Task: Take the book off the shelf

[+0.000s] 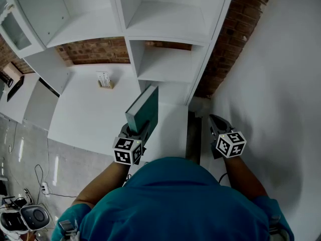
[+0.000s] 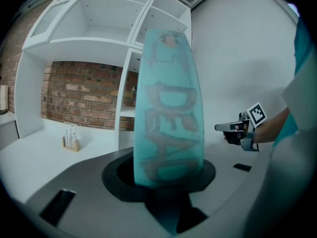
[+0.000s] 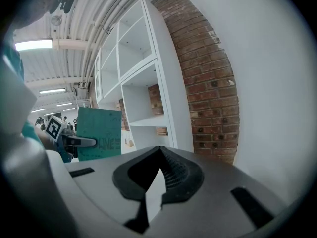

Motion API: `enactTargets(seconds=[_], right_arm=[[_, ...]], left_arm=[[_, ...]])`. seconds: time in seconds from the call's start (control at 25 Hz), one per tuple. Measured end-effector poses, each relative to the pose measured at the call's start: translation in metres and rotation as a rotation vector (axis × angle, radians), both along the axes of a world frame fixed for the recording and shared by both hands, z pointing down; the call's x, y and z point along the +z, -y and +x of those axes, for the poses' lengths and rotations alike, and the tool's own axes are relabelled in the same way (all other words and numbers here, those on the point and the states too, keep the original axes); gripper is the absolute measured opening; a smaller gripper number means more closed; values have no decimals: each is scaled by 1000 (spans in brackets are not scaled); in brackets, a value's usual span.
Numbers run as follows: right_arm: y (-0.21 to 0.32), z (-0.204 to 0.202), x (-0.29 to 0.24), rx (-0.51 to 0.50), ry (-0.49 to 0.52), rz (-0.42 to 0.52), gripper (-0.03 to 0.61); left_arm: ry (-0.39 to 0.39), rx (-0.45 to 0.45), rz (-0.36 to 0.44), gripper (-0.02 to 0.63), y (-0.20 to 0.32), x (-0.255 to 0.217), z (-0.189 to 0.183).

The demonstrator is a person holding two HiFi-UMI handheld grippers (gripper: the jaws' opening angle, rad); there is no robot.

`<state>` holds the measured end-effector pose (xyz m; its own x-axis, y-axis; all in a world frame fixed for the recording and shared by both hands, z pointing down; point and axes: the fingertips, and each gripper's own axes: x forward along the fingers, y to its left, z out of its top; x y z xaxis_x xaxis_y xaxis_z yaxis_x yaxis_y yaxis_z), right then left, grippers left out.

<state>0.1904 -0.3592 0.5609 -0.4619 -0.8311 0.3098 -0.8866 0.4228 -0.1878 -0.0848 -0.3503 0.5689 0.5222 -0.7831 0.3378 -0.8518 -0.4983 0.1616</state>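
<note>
In the head view, the left gripper (image 1: 134,131) sits at lower centre, its jaws pinching the bottom edge of a teal book (image 1: 144,108). The book stands up from the gripper, clear of the white shelf unit (image 1: 165,38) that fills the top of the frame. The right gripper (image 1: 214,120) is at lower right, well apart from the book, near the white wall (image 1: 281,84).

The left gripper view shows what the head view cannot. The book's spine fills the middle of the frame and carries large, blurred lettering, and its lower end is seated between the clamped jaws. In that view a small wooden holder (image 2: 71,141) with thin white sticks stands on the white counter (image 2: 34,155) at left. The brick backing (image 2: 81,100) shows behind the open shelf bay.

The right gripper view shows its own jaws pressed together at lower centre, with nothing between them. At the left of that frame the book's flat teal cover shows side-on, with the left gripper on its near edge. The shelf unit's tall side panel rises beside a brick column (image 3: 208,88), and only this view takes in the ceiling lights (image 3: 33,44) at upper left.
</note>
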Motion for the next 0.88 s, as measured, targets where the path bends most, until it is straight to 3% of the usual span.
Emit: enactTargets(seconds=[0.88], right_arm=[[-6, -11, -8, -53, -19, 15, 20]], left_arm=[[-9, -3, 27, 160, -5, -7, -1]])
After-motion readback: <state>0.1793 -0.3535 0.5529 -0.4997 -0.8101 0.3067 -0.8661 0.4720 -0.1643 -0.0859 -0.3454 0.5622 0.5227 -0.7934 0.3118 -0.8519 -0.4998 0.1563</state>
